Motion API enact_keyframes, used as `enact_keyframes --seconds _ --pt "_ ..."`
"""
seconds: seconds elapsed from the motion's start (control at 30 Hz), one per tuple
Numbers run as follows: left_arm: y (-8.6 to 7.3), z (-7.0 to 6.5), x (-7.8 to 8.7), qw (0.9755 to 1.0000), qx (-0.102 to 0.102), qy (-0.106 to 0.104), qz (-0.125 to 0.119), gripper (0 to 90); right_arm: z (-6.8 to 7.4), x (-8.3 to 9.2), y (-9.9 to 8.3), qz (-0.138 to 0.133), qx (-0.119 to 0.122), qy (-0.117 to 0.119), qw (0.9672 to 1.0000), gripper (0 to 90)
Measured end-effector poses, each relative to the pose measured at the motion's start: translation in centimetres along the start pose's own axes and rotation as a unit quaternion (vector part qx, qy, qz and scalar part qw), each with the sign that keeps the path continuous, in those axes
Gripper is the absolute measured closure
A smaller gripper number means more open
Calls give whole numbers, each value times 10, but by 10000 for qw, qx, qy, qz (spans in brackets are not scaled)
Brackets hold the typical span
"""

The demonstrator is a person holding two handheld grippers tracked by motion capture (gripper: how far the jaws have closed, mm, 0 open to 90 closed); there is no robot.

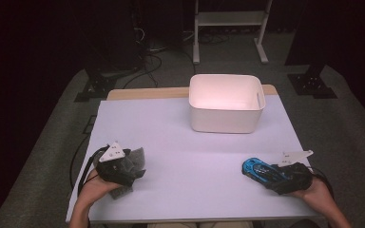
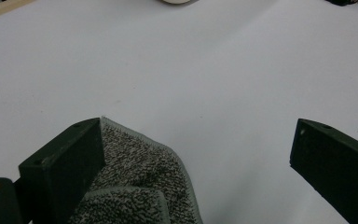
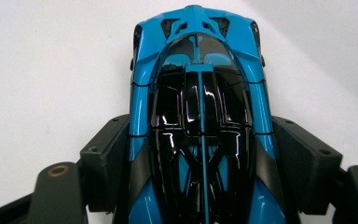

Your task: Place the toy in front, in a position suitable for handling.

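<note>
Blue-and-black toy car [image 3: 200, 121] sits clamped between the jaws of the right hand-held gripper [image 1: 266, 175], low over the near right part of the bench [image 1: 195, 156]. White bin [image 1: 226, 102] stands at the far side, well apart. Grey towel [image 2: 140, 182] lies at the near left, touching one jaw of the left hand-held gripper [image 2: 196, 163], jaws wide apart.

The toy car [image 3: 200, 121] is bright blue with glossy black panels. The cloth [image 2: 135, 186] is grey with dark speckles. The bin [image 1: 226, 102] is white, the table [image 1: 190, 142] pale lavender-white.
</note>
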State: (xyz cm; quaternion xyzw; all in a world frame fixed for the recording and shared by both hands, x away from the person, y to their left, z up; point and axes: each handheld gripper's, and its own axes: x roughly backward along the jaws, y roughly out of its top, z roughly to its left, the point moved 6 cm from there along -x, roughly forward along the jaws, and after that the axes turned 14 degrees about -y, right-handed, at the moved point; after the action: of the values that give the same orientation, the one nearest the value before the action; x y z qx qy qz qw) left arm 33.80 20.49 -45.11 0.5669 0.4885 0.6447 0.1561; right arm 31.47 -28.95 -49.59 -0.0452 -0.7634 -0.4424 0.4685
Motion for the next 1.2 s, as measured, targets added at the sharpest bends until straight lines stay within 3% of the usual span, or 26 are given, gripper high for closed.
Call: enact_keyframes --seconds 0.57,0.9,1.2 --pt "0 0 2 10000 -5 8 -6 22 2 8 10 -209 -53 117 9997 253" --pt "-1 1 1 10000 7 4 4 22 5 22 33 -478 -1 311 9984 253" --pt "0 0 1 10000 2 -3 -20 22 13 37 65 -739 238 502 9957 254"
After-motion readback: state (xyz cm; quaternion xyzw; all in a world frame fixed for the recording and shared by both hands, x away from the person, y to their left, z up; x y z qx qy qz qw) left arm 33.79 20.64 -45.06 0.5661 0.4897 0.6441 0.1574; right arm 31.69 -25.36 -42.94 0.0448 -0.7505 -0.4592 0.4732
